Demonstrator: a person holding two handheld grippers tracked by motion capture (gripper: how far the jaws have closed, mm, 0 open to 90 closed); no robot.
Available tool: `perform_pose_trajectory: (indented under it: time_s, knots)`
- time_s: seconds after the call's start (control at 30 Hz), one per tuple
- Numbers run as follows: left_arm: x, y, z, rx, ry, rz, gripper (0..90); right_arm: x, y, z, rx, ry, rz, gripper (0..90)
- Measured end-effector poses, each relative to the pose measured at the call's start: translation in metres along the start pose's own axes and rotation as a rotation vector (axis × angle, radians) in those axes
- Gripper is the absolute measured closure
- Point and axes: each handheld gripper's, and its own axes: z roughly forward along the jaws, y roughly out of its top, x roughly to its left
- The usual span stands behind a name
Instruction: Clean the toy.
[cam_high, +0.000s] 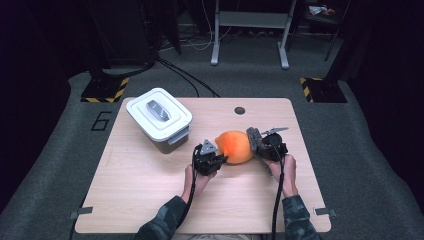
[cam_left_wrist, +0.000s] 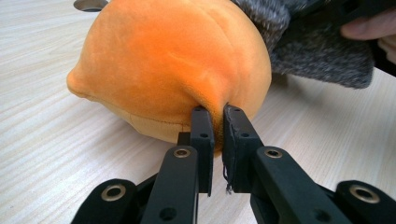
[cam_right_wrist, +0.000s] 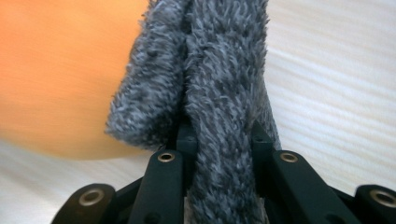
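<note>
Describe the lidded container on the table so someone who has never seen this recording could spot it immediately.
Start at the light wooden table and look to its far left corner. There sits a white rectangular lidded box with rounded corners, a grey handle set into its lid. It stands apart from the orange plush toy held between the two grippers nearer the person, and is the only hard, white thing on the table.

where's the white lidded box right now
In the high view the white plastic box with a grey-handled lid sits near the wooden table's far-left corner, apart from the orange plush toy to its right.
</note>
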Motion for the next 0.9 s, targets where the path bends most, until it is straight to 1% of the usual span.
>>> perform_pose_trajectory:
  time_s: [0.03, 0.1, 0.17, 0.2, 0.23, 0.27, 0.33, 0.4, 0.43, 0.5, 0.53, 0.57, 0.6, 0.63, 0.67, 0.7, 0.73, 0.77, 0.8, 0.83, 0.9]
  knots:
    - [0.000, 0.000, 0.000, 0.002, -0.002, -0.004, 83.2, -0.005, -0.002, 0.008, 0.027, -0.003, 0.017, 73.6]
    - [0.001, 0.000, 0.000, 0.002, -0.003, -0.008, 83.2, -0.007, -0.004, 0.012, 0.049, -0.007, 0.038, 73.6]
    - [0.002, -0.001, -0.001, 0.005, -0.005, -0.006, 83.2, -0.011, -0.005, 0.018, 0.063, -0.008, 0.031, 73.5]
    - [0.002, -0.001, -0.001, 0.004, -0.001, -0.005, 83.2, -0.011, -0.006, 0.021, 0.077, -0.010, 0.042, 73.4]
    - [0.002, -0.001, -0.001, 0.004, -0.001, -0.005, 83.2, -0.012, -0.007, 0.023, 0.085, -0.011, 0.036, 73.2]
    - [0.002, -0.001, -0.001, 0.004, 0.002, -0.007, 83.1, -0.013, -0.008, 0.026, 0.093, -0.008, 0.043, 72.9]
    - [0.002, -0.002, -0.002, 0.001, -0.003, -0.013, 83.1, -0.014, -0.009, 0.027, 0.096, -0.009, 0.046, 72.8]
    - [0.003, -0.002, -0.002, -0.002, -0.004, -0.014, 83.1, -0.014, -0.010, 0.024, 0.086, -0.017, 0.047, 73.0]
    - [0.003, -0.002, -0.002, -0.003, -0.006, -0.023, 83.1, -0.015, -0.010, 0.019, 0.076, -0.020, 0.042, 73.1]
    - [0.003, -0.002, -0.002, -0.007, -0.005, -0.032, 83.1, -0.014, -0.009, 0.009, 0.058, -0.030, 0.049, 73.1]
    - [0.003, -0.002, -0.002, -0.008, -0.004, -0.033, 83.1, -0.014, -0.009, 0.003, 0.041, -0.035, 0.036, 73.1]
    - [0.003, -0.002, -0.002, -0.010, -0.005, -0.035, 83.1, -0.012, -0.008, -0.002, 0.034, -0.039, 0.039, 73.1]
    - [0.003, -0.002, -0.002, -0.010, -0.006, -0.036, 83.1, -0.011, -0.007, -0.009, 0.005, -0.044, 0.019, 73.1]
    - [0.002, -0.002, -0.002, -0.013, -0.005, -0.037, 83.1, -0.009, -0.006, -0.015, -0.008, -0.034, 0.010, 73.1]
    - [0.002, -0.003, -0.002, -0.013, -0.008, -0.035, 83.1, -0.004, -0.004, -0.024, -0.025, -0.030, -0.003, 73.1]
    - [0.002, -0.003, -0.002, -0.013, -0.008, -0.035, 83.1, 0.000, -0.002, -0.030, -0.041, -0.016, -0.018, 73.1]
    - [0.002, -0.002, -0.001, -0.012, -0.006, -0.014, 83.1, 0.007, 0.001, -0.036, -0.064, -0.005, -0.043, 73.0]
    - [0.002, -0.002, -0.001, -0.012, -0.006, -0.014, 83.1, 0.007, 0.001, -0.036, -0.064, -0.005, -0.043, 73.0]
    - [0.002, -0.003, -0.001, -0.013, -0.003, -0.008, 83.1, 0.011, 0.003, -0.040, -0.076, 0.008, -0.062, 73.0]
    - [0.002, -0.003, 0.000, -0.013, -0.005, -0.014, 83.1, 0.027, 0.009, -0.047, -0.100, 0.040, -0.105, 72.9]
    - [0.002, -0.003, 0.000, -0.009, -0.001, -0.009, 83.1, 0.041, 0.013, -0.047, -0.103, 0.065, -0.149, 72.9]
